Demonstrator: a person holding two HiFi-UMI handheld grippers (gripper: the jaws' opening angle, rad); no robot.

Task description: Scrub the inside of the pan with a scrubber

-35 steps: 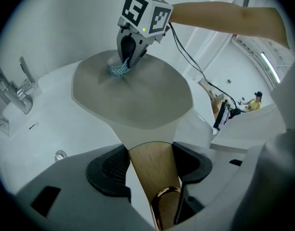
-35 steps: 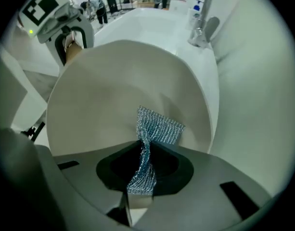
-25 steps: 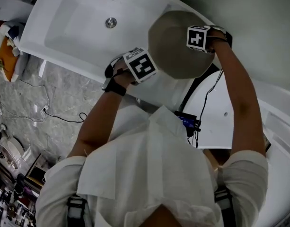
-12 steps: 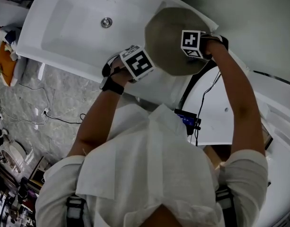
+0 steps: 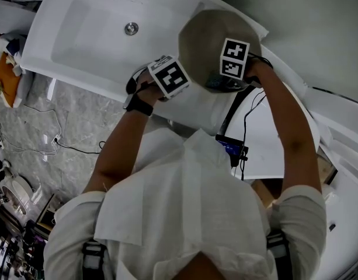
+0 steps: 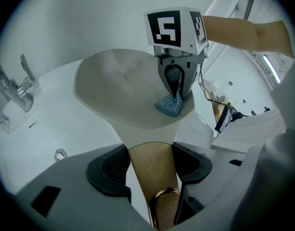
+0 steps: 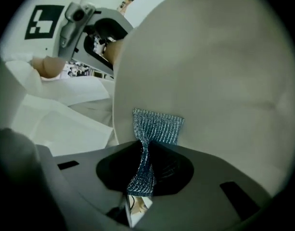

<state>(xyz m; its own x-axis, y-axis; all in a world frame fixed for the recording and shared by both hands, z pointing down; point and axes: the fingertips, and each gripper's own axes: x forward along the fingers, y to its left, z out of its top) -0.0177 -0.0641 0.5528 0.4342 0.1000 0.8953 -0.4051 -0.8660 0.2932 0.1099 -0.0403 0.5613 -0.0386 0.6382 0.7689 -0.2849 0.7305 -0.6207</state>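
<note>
While the right gripper is clenching its jaws on the pinched waist of a teal mesh scrubber, the scrubber's fanned end is lying against the beige inside of the pan, close to the rim. The left gripper is grasping the pan's wooden handle between its jaws, which are standing fairly wide around it. The pan is sitting on the white surface just beside the sink. Compared with a second ago, the right gripper is now working nearer the person's side of the pan, having swept in from the far right edge with its marker cube turning, while the left gripper is keeping its place on the handle.
</note>
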